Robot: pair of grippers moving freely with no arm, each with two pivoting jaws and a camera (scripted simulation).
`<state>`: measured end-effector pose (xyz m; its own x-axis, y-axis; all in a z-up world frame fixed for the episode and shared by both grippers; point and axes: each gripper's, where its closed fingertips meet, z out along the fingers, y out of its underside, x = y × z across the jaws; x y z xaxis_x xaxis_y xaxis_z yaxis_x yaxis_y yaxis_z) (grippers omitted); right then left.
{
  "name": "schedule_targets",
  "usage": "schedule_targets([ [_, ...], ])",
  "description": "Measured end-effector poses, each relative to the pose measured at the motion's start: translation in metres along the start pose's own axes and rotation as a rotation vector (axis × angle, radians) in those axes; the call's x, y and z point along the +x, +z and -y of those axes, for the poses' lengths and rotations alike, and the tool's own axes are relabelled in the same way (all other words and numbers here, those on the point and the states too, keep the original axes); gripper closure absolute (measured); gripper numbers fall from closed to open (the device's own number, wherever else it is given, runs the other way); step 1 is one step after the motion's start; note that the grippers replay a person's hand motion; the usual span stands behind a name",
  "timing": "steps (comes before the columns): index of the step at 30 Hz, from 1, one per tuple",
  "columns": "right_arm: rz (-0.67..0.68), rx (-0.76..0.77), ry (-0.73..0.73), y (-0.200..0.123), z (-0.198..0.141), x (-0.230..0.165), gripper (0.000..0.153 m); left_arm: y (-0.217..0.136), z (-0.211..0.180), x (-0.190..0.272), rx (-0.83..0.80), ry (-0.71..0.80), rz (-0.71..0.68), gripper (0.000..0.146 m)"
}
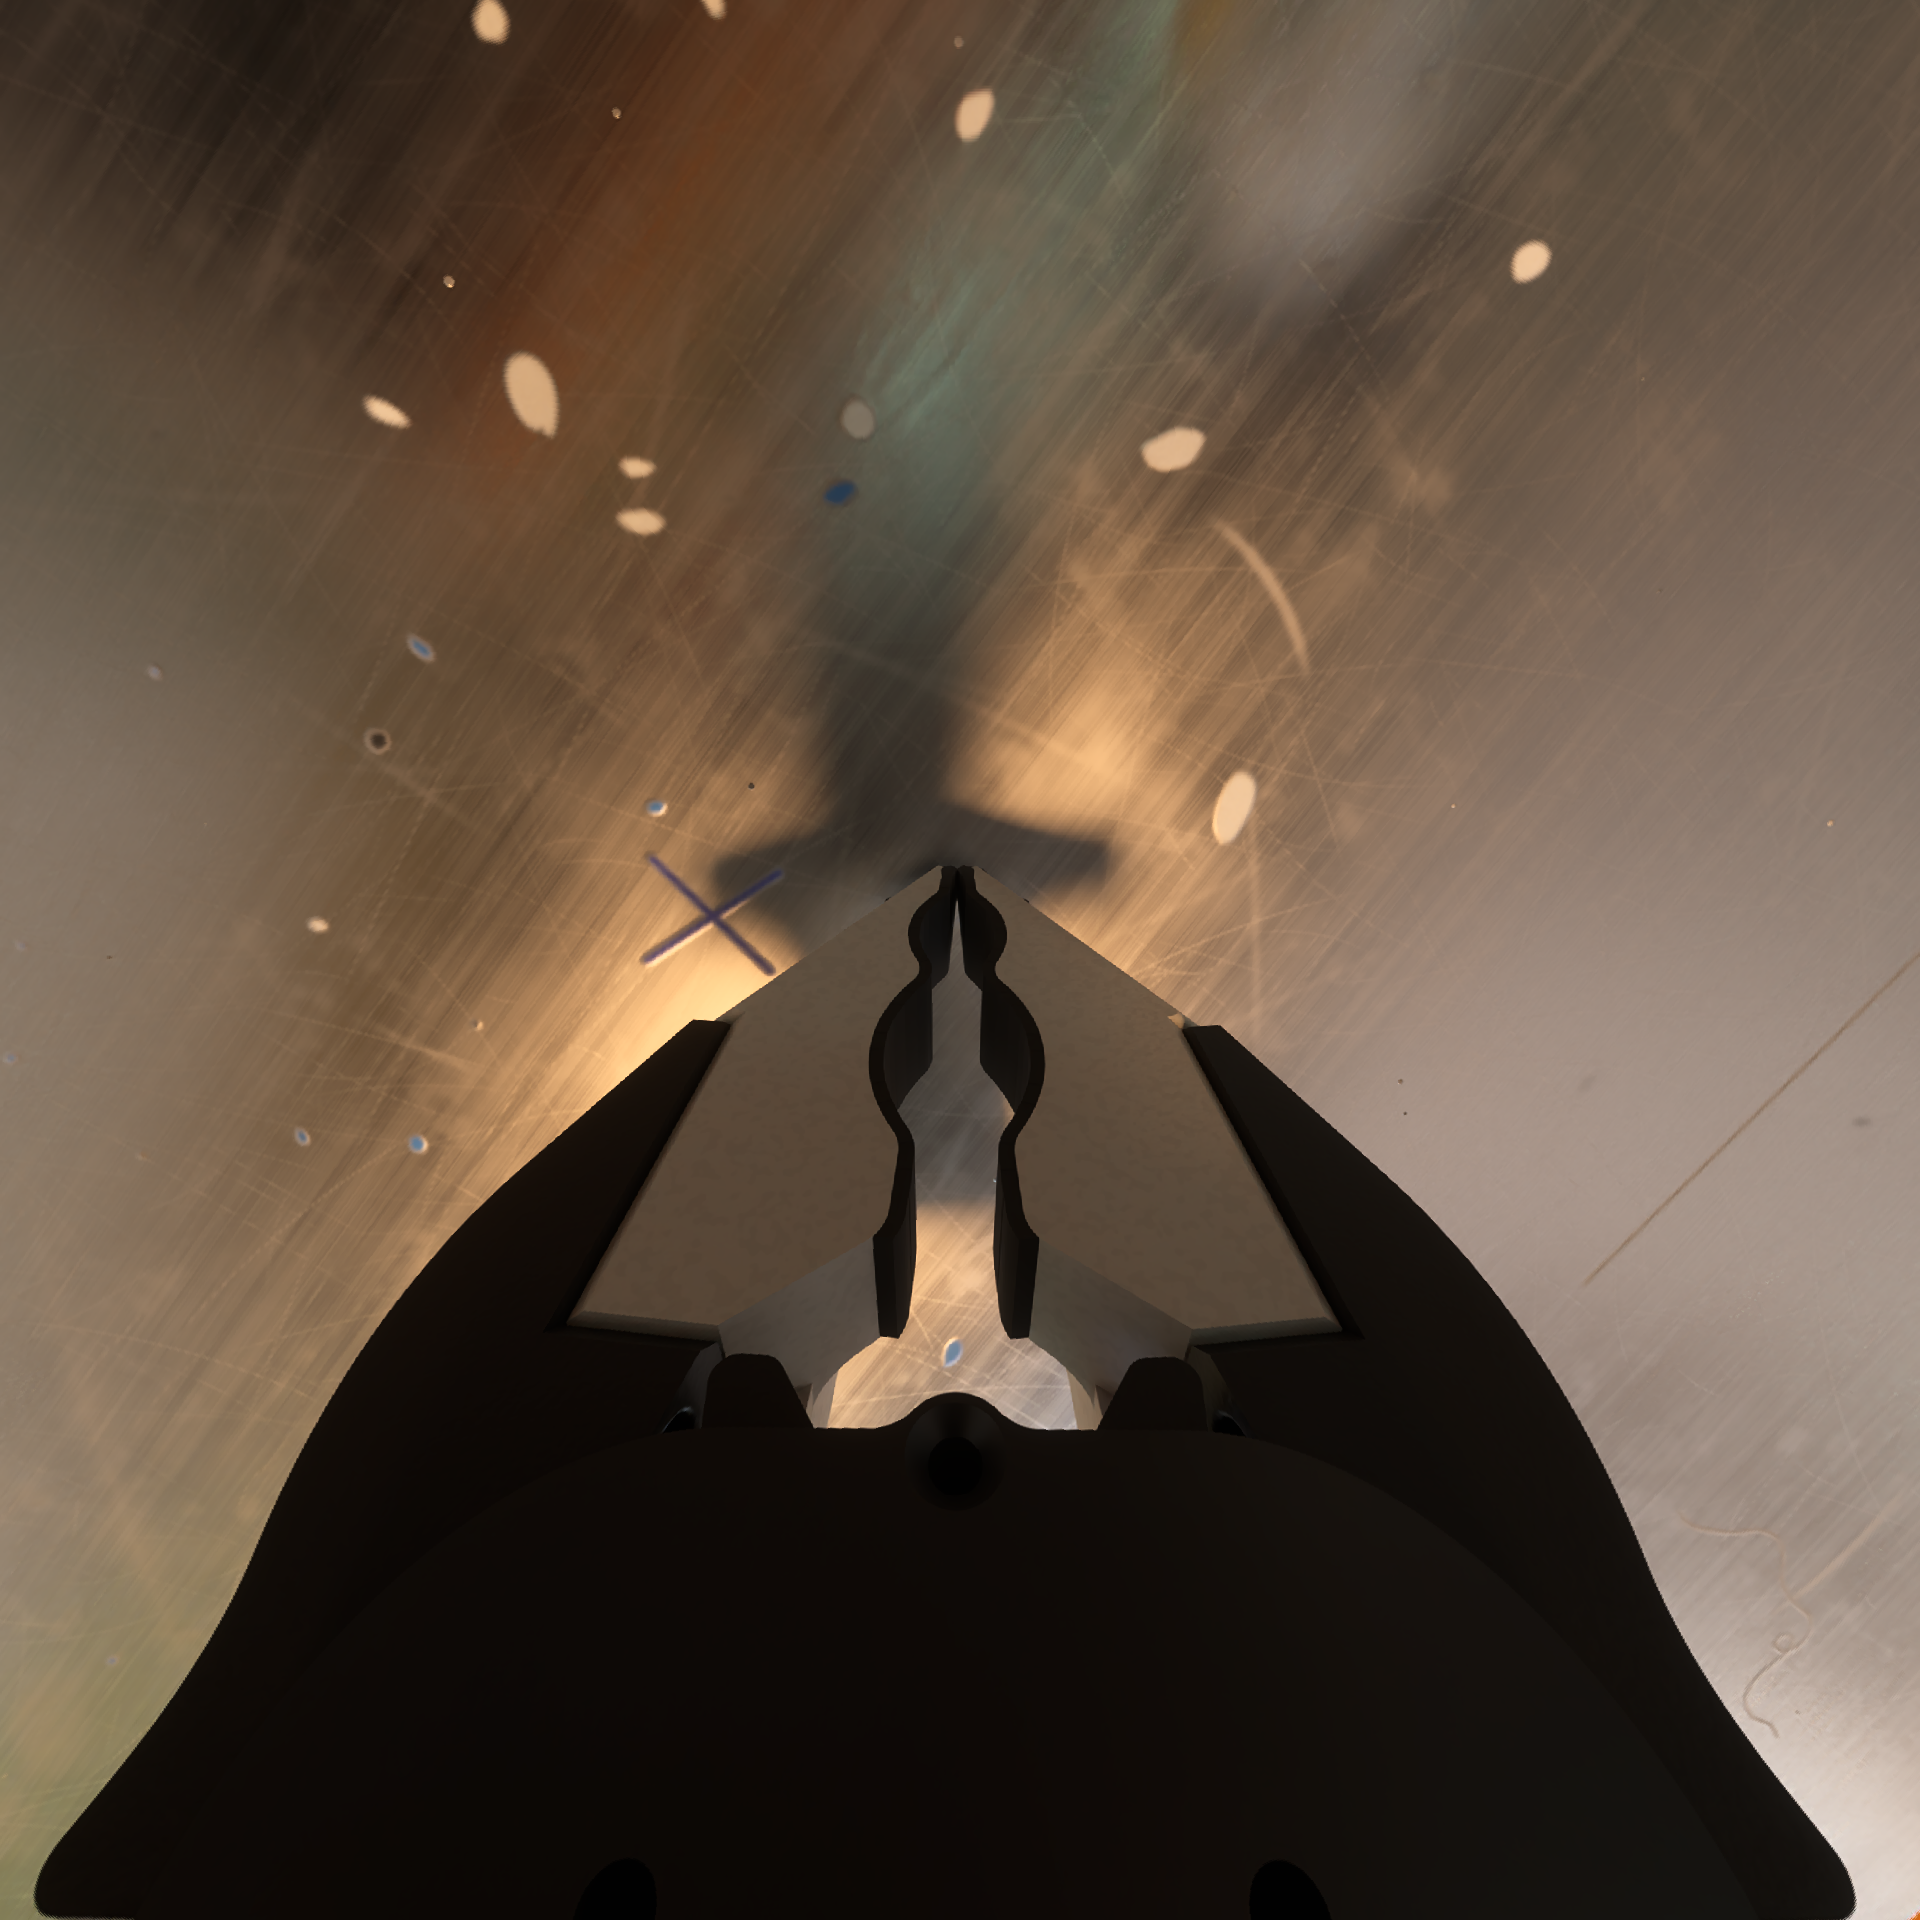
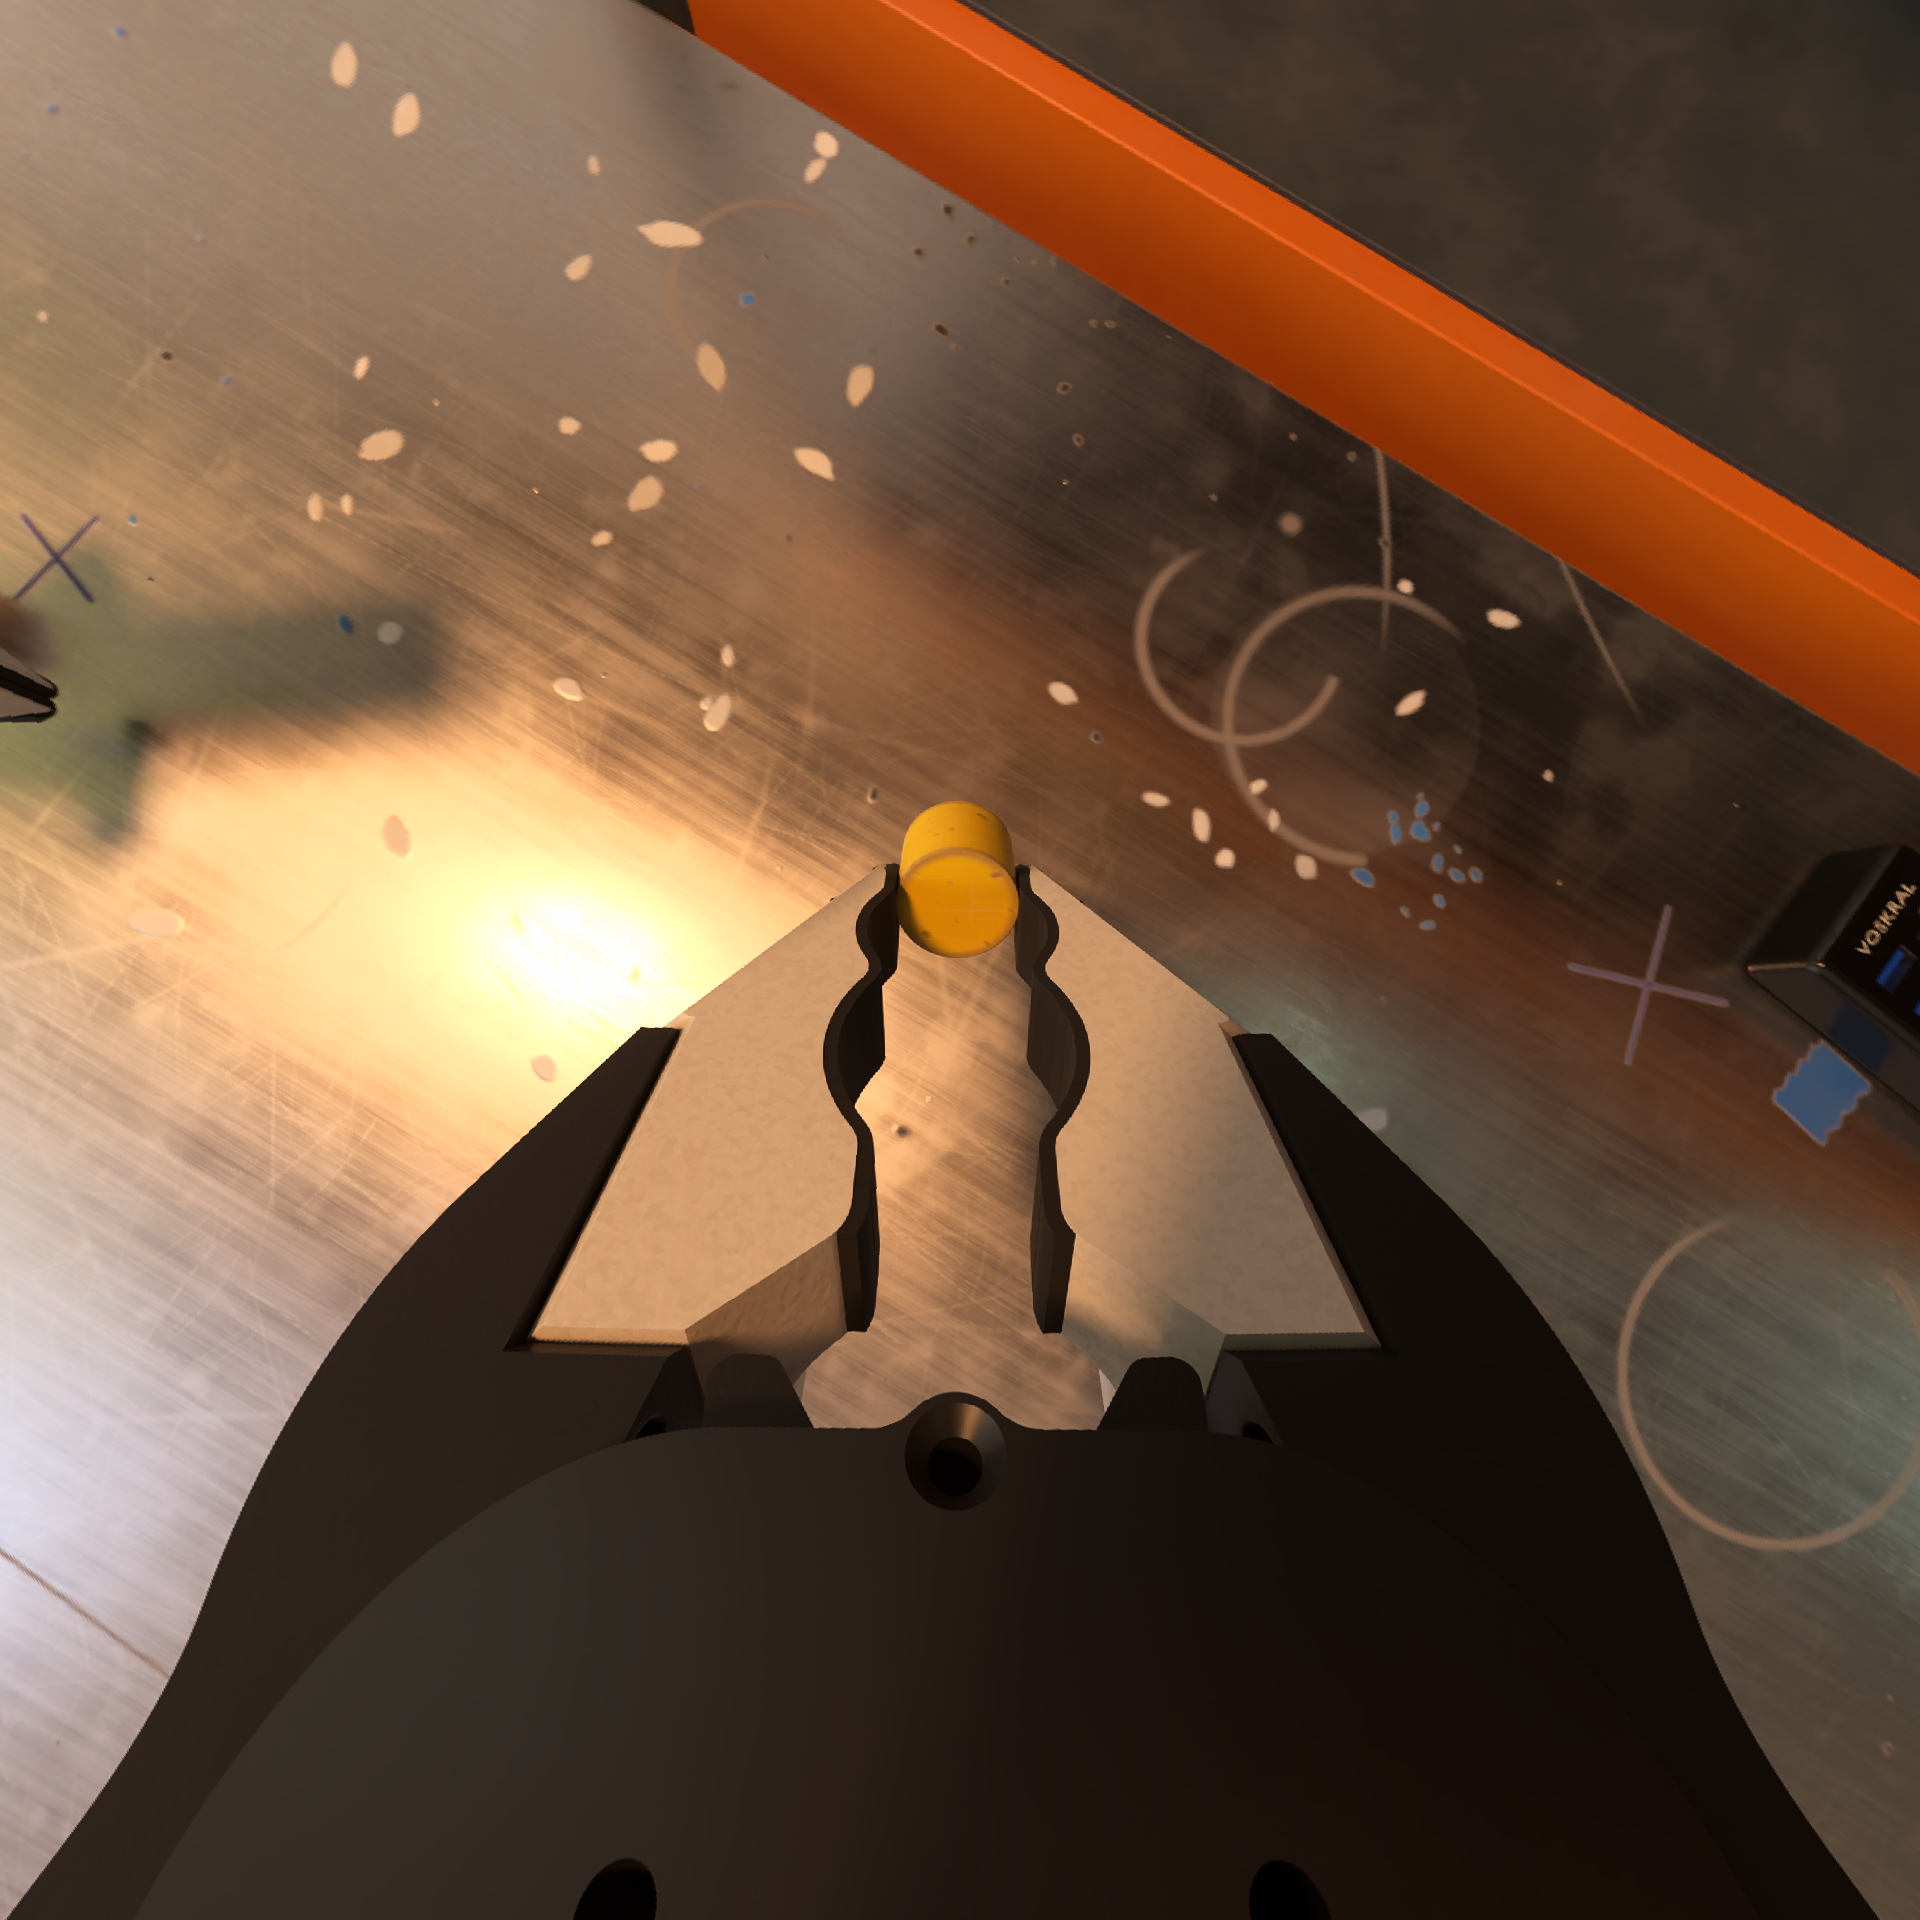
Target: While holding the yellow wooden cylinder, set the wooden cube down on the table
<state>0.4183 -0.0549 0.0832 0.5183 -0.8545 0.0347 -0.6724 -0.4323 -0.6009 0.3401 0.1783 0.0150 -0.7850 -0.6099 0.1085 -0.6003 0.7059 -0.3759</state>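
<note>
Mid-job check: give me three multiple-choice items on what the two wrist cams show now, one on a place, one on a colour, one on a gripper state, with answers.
1. Where is the cylinder?
A. lying on the table
B. between the right gripper's fingertips
C. on the orange bar

2. What colour is the bar along the table edge?
A. orange
B. green
C. white

3. How is the left gripper?
A. wide open
B. shut on a cube
C. shut, nothing between its tips

Answers:
1 B: the right wrist view shows the yellow cylinder pinched at the fingertips, above the table.
2 A: the bar runs bright orange across the upper right.
3 C: in the left wrist view the tips meet and no cube shows.
</note>
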Motion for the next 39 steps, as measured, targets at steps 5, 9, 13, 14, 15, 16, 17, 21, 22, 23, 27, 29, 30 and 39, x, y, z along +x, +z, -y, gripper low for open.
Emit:
schedule_targets([
  [5, 0.012, 0.015, 0.020, -0.004, -0.001, 0.009, 0.131, 0.000, 0.000, 0.000, 0.000, 0.002, 0.001, 0.146],
  [9, -0.006, 0.066, 0.024, -0.007, 0.013, 0.014, 0.131, 0.000, 0.000, 0.000, 0.002, 0.000, -0.002, 0.146],
  [13, -0.021, 0.053, 0.015, 0.004, 0.024, 0.018, 0.131, 0.000, 0.000, 0.000, 0.002, -0.002, -0.004, 0.146],
  [14, -0.023, 0.048, 0.012, 0.008, 0.026, 0.019, 0.131, 0.000, 0.000, 0.001, 0.002, -0.003, -0.004, 0.146],
  [15, -0.022, 0.041, 0.009, 0.011, 0.028, 0.019, 0.131, 0.000, 0.000, 0.001, 0.003, -0.003, -0.005, 0.146],
  [16, -0.020, 0.036, 0.007, 0.014, 0.030, 0.019, 0.131, 0.000, 0.000, 0.001, 0.003, -0.004, -0.006, 0.146],
  [17, -0.020, 0.036, 0.005, 0.017, 0.031, 0.018, 0.131, 0.000, 0.001, 0.001, 0.004, -0.004, -0.007, 0.146],
  [21, -0.016, 0.019, 0.001, 0.024, 0.033, 0.018, 0.131, 0.000, 0.001, 0.001, 0.005, -0.005, -0.011, 0.146],
  [22, -0.016, 0.015, 0.000, 0.024, 0.033, 0.018, 0.131, 0.000, 0.001, 0.001, 0.005, -0.006, -0.012, 0.146],
  [23, -0.015, 0.012, -0.001, 0.024, 0.032, 0.018, 0.131, 0.000, 0.001, 0.001, 0.005, -0.006, -0.012, 0.146],
  [27, -0.017, 0.003, 0.008, 0.021, 0.027, 0.025, 0.131, 0.000, 0.001, 0.001, 0.005, -0.004, -0.012, 0.146],
  [29, -0.022, 0.000, 0.019, 0.019, 0.024, 0.032, 0.131, 0.000, 0.001, 0.001, 0.005, -0.002, -0.012, 0.146],
  [30, -0.025, -0.001, 0.023, 0.018, 0.023, 0.035, 0.131, 0.000, 0.001, 0.002, 0.005, -0.002, -0.012, 0.146],
  [39, 0.025, 0.048, 0.049, 0.006, 0.024, 0.040, 0.131, 0.001, 0.001, 0.003, 0.003, 0.001, -0.013, 0.146],
])
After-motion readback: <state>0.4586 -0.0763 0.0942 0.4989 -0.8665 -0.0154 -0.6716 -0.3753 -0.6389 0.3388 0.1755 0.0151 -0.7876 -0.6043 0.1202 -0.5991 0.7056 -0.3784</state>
